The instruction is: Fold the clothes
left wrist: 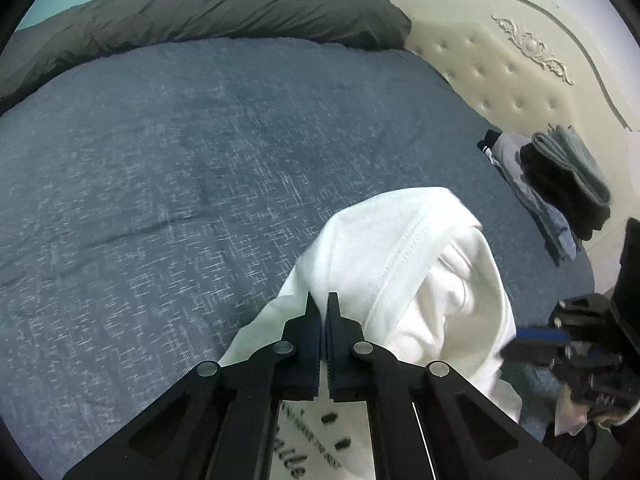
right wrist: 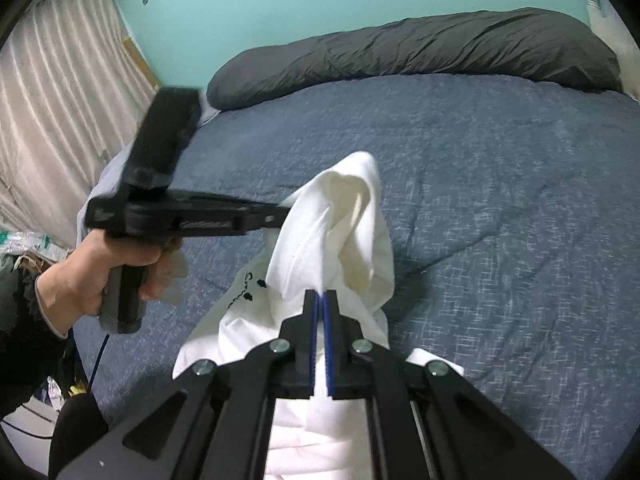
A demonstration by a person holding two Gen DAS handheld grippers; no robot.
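1. We see a white garment (left wrist: 400,264) bunched and lifted above the blue bedspread (left wrist: 160,168), toward the bed's near edge, held up between our two grippers.
2. Our left gripper (left wrist: 323,300) has its jaws pressed together on a fold of the white cloth, with fabric showing on both sides of the tips and below them.
3. In the right wrist view, the left hand (right wrist: 88,276) grips that tool's handle, and its fingers reach into the garment's left side.
4. Our right gripper (right wrist: 321,296) is likewise clamped on the garment, blue pads closed with cloth rising just past the tips.
5. Black print (right wrist: 248,292) shows on the hanging lower part of the cloth.
6. A dark grey pillow (left wrist: 224,8) lies along the bed's far edge.
7. A stack of folded clothes (left wrist: 560,184) sits at the bed's right edge, by the cream headboard (left wrist: 520,72).
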